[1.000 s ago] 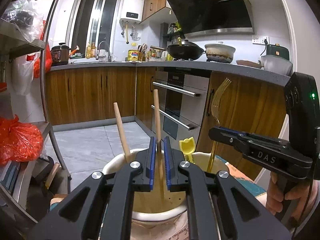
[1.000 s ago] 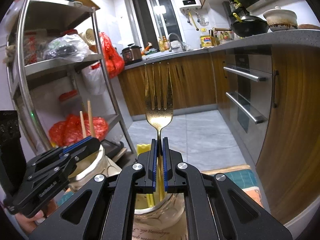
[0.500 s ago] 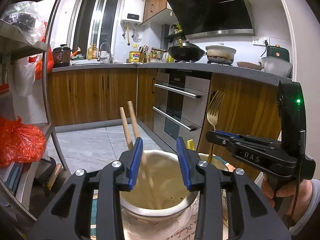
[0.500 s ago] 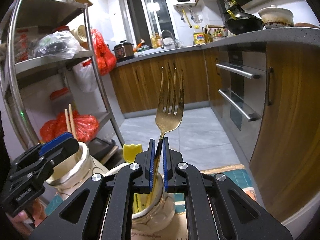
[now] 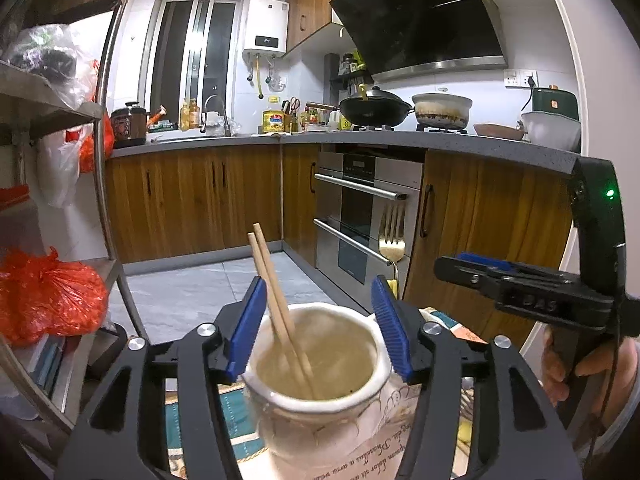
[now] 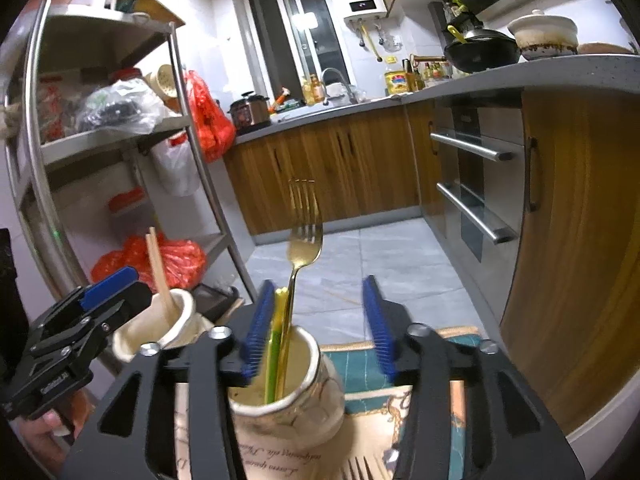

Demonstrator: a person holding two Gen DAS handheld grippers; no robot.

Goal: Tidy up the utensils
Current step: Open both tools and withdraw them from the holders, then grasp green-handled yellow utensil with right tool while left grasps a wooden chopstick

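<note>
Right wrist view, frame centre: my right gripper [image 6: 316, 316] gapes wide, gold fork [image 6: 304, 240] loose in its jar [image 6: 288, 392]. My left gripper [image 5: 320, 316] is spread empty around the chopsticks [image 5: 276, 300]. Backing off carelessly, I judge, could tip either jar.

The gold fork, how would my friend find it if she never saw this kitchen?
Look below the right gripper, at the cream jar on the teal mat. The gold fork stands in it, tines up, beside a yellow-green utensil; the other jar holds wooden chopsticks.

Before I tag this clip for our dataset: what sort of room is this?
A home kitchen, most likely. A black wok sits on the stove under a range hood, a built-in oven is set in wooden cabinets, and a sink tap stands by the window.
</note>
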